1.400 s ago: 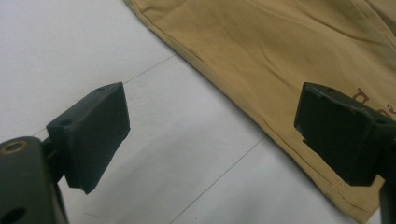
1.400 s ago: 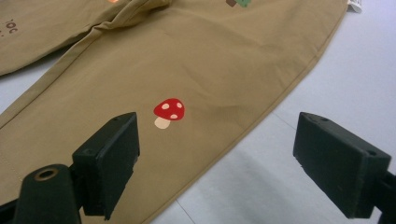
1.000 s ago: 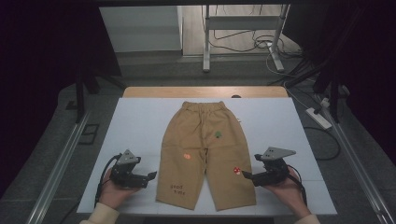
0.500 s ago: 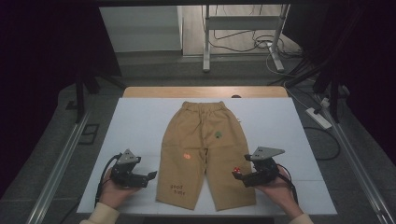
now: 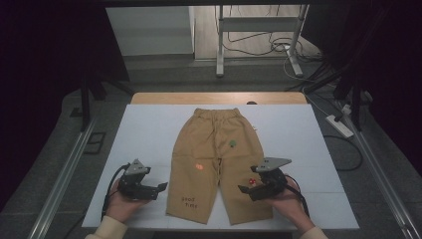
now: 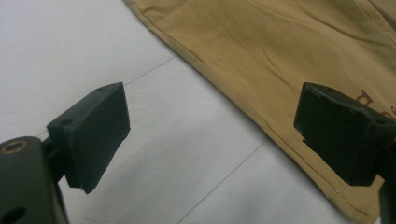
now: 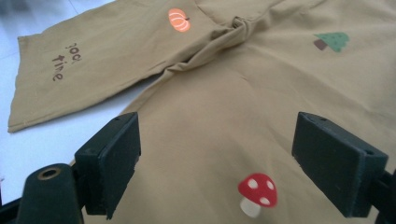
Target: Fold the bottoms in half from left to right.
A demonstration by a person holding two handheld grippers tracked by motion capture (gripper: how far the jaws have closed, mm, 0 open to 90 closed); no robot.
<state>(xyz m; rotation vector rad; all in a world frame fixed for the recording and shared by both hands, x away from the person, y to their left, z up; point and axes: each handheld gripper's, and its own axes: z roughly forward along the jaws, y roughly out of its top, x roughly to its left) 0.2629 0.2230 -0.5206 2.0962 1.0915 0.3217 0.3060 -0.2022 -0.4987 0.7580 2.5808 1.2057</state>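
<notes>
Tan children's trousers [image 5: 214, 154] lie flat on the white table [image 5: 149, 129], waistband at the far end. They carry a green tree [image 5: 232, 144], an orange pumpkin [image 5: 199, 168], a red mushroom [image 5: 253, 181] and brown lettering [image 5: 189, 201]. My left gripper [image 5: 160, 187] is open beside the outer hem of the left leg; in the left gripper view its gripper [image 6: 215, 133] straddles the trousers' edge [image 6: 280, 60]. My right gripper [image 5: 245, 189] is open above the right leg, with the mushroom [image 7: 257, 189] between the jaws of the gripper [image 7: 217, 158].
The white table cover ends at a wooden strip [image 5: 214, 97] at the far side. Beyond it stand a metal frame [image 5: 219, 45] and floor cables [image 5: 268, 47]. A power strip [image 5: 339, 125] lies on the floor to the right. Rails [image 5: 64, 174] run along both table sides.
My right gripper has slid left from the table beside the trousers to above the right leg near the mushroom. The left gripper has barely moved.
</notes>
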